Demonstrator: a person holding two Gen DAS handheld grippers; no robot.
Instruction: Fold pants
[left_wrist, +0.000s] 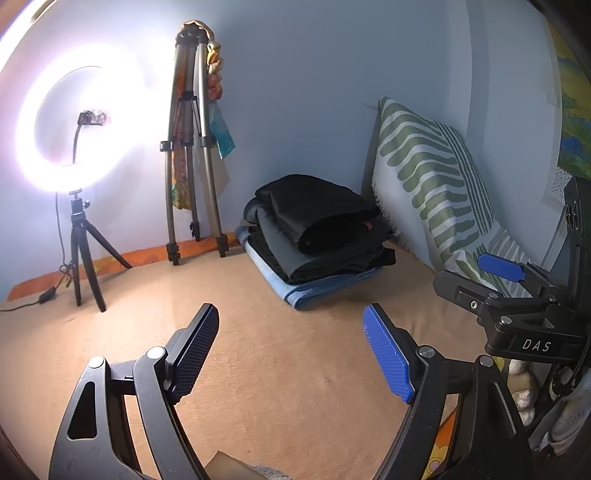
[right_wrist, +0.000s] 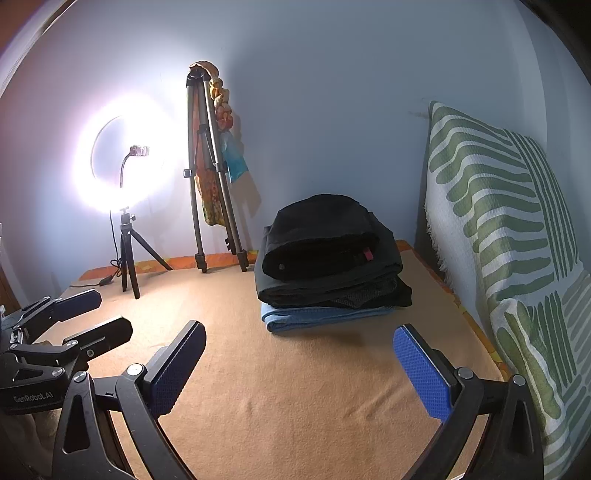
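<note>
1. Left tongs (left_wrist: 291, 332): spread wide, holding nothing, lower centre of frame.
2. Right tongs (right_wrist: 299, 350): spread wide, holding nothing, lower centre.
3. Folded pants (right_wrist: 328, 254): dark stack on a blue folded cloth (right_wrist: 317, 315), centre frame, on the tan blanket (right_wrist: 295, 398).
4. Ring light (right_wrist: 122, 158): lit, left of frame.
5. Striped cushion (right_wrist: 509, 236): right edge.

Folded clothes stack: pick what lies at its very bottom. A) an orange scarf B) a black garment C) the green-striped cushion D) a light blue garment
D: in both wrist views a light blue folded garment lies under the black and grey ones of the folded clothes stack.
</note>
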